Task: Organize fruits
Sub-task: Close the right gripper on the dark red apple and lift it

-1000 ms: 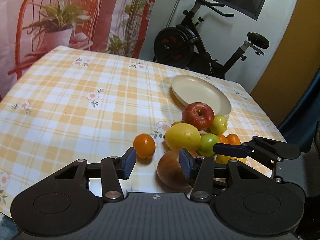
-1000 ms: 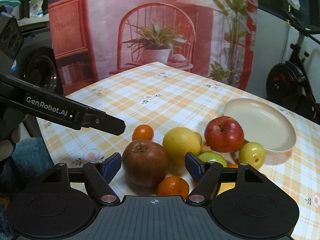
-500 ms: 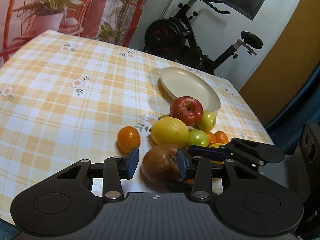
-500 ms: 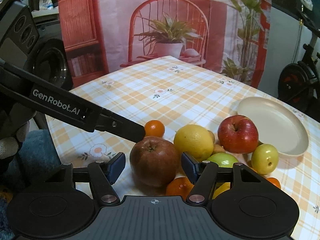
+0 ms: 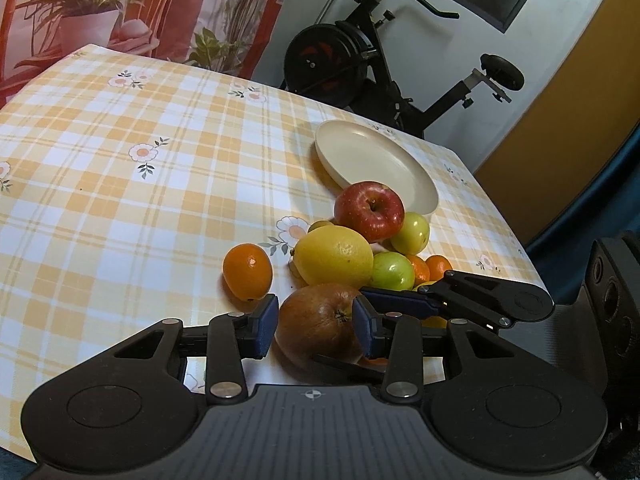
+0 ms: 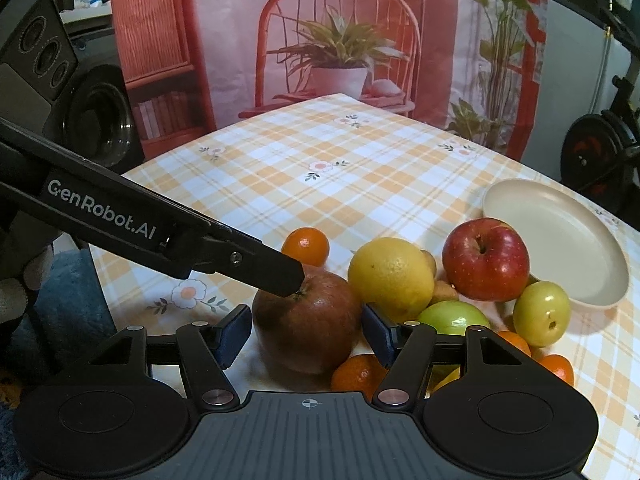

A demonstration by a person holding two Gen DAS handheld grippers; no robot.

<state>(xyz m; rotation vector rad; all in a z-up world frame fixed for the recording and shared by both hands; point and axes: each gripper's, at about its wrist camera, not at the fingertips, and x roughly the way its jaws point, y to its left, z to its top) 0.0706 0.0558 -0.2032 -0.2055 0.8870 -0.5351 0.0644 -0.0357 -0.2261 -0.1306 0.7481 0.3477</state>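
Russet-brown and dull-skinned, the brown apple (image 5: 316,332) is the one to watch: round, a little blotchy, its stem dimple tipped to the right in the left wrist view. It sits on the checked desk (image 5: 120,200), squarely between the blue pads of the left claw (image 5: 314,330), and both pads are against its skin, so that claw is clamped on it. The right claw (image 6: 306,332) has the same apple between its own pads, flush on either flank, gripping it too. Two claws, one apple!

Just ahead of the left claw lie the lemon (image 5: 334,256) and, off its left pad, a lone tangerine (image 5: 247,272). Further ahead come the red apple (image 5: 370,210) and two green fruits (image 5: 392,270), with the cream plate (image 5: 372,160) beyond them all, bare.

Now the differences. The left wrist view shows a finger of the right claw reaching in from the right beside the apple, and an exercise bike (image 5: 360,64) behind the desk. The right wrist view shows a black finger of the left claw resting on the apple's crown at the stem, a small tangerine (image 6: 356,372) tucked just under the right pad, and a red printed backdrop (image 6: 340,40) of a chair and potted plant.
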